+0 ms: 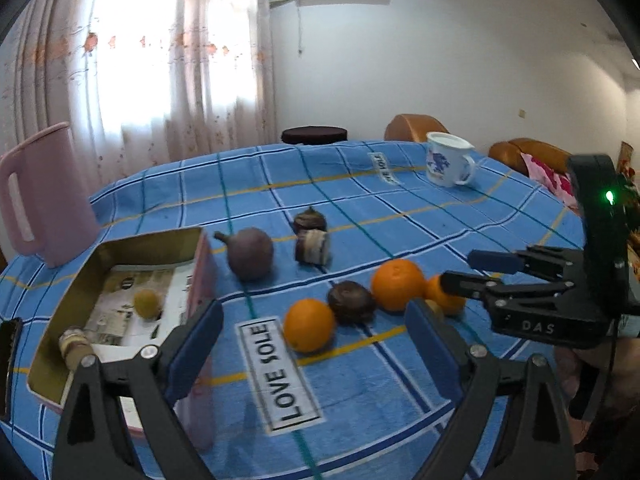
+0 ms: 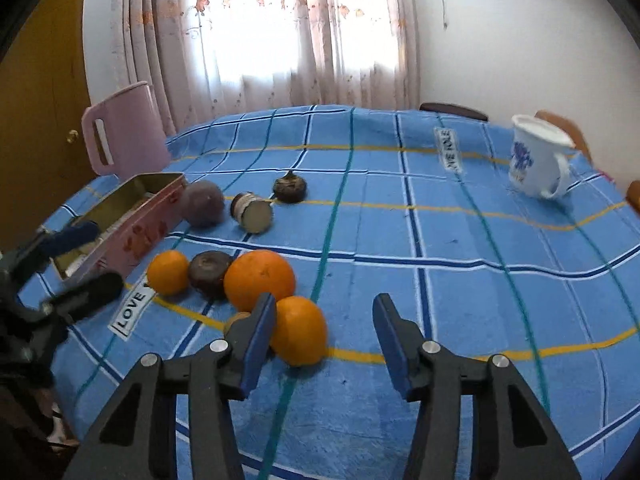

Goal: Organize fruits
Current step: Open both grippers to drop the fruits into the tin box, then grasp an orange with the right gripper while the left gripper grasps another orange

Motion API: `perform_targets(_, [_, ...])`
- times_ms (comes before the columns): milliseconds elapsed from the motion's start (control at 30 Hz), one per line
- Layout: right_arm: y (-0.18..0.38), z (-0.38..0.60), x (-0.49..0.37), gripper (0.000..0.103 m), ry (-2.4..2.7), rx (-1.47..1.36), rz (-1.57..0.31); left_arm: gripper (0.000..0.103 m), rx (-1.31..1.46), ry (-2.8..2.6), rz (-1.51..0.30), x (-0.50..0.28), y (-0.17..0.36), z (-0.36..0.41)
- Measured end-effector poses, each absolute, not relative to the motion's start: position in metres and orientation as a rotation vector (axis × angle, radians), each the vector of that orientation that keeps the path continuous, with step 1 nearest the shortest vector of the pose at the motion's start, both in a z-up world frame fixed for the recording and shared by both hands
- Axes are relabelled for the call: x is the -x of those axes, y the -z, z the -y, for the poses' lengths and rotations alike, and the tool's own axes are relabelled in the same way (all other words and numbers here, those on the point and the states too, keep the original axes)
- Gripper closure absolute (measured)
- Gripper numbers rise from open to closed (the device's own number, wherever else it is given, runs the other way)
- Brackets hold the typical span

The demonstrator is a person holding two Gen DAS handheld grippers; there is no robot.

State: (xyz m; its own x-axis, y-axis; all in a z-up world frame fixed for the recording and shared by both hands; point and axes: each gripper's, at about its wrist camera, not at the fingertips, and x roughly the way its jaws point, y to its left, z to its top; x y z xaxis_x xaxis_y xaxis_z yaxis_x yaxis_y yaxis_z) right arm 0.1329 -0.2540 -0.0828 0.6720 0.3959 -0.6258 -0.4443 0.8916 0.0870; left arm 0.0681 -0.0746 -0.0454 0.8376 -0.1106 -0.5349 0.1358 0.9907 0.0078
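Observation:
My left gripper (image 1: 312,344) stands open just short of a small orange (image 1: 310,330), beside an open pink tin box (image 1: 120,248) that holds a small yellow fruit (image 1: 146,303) and a banded brown piece (image 1: 74,346). A dark brown fruit (image 1: 352,300) and a big orange (image 1: 396,286) continue the row. My right gripper (image 2: 325,332) is open, with another orange (image 2: 298,330) between its fingers against the left finger (image 2: 260,332) and well apart from the right one. A purple fruit (image 2: 202,204), a cut banded piece (image 2: 254,212) and a second dark fruit (image 2: 290,188) lie farther back.
A pink jug (image 1: 44,196) stands behind the box at the table's left edge. A white mug (image 2: 536,158) stands at the far right. The blue checked cloth (image 2: 440,240) is bare to the right of the fruits. A small tan item (image 2: 236,320) lies by the oranges.

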Motion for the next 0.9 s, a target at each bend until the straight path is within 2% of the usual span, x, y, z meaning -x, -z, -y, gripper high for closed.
perform_targets(367, [0.094, 0.261, -0.148, 0.053, -0.552, -0.037, -0.787, 0.011, -0.084, 0.133, -0.660, -0.093, 0.062, 0.082])
perform_targets(533, [0.092, 0.249, -0.141, 0.055, -0.544, 0.038, -0.765, 0.031, -0.071, 0.169, -0.750, -0.108, 0.071, 0.082])
perform_targets(600, [0.093, 0.253, -0.145, 0.056, -0.565, 0.010, -0.782, 0.034, -0.049, 0.199, -0.807, -0.116, 0.077, 0.082])
perform_targets(667, [0.094, 0.256, -0.148, 0.061, -0.586, -0.017, -0.793, 0.036, -0.022, 0.211, -0.837, -0.120, 0.080, 0.080])
perform_targets(700, [0.093, 0.255, -0.148, 0.068, -0.594, -0.015, -0.789, 0.042, -0.009, 0.215, -0.845, -0.121, 0.081, 0.078])
perform_targets(733, [0.093, 0.254, -0.146, 0.068, -0.597, -0.006, -0.780, 0.050, 0.000, 0.212, -0.843, -0.120, 0.081, 0.076])
perform_targets(833, [0.090, 0.249, -0.136, 0.069, -0.588, 0.036, -0.739, 0.061, 0.021, 0.212, -0.817, -0.115, 0.079, 0.073])
perform_targets(900, [0.088, 0.249, -0.131, 0.069, -0.590, 0.046, -0.714, 0.064, 0.033, 0.220, -0.797, -0.112, 0.077, 0.070])
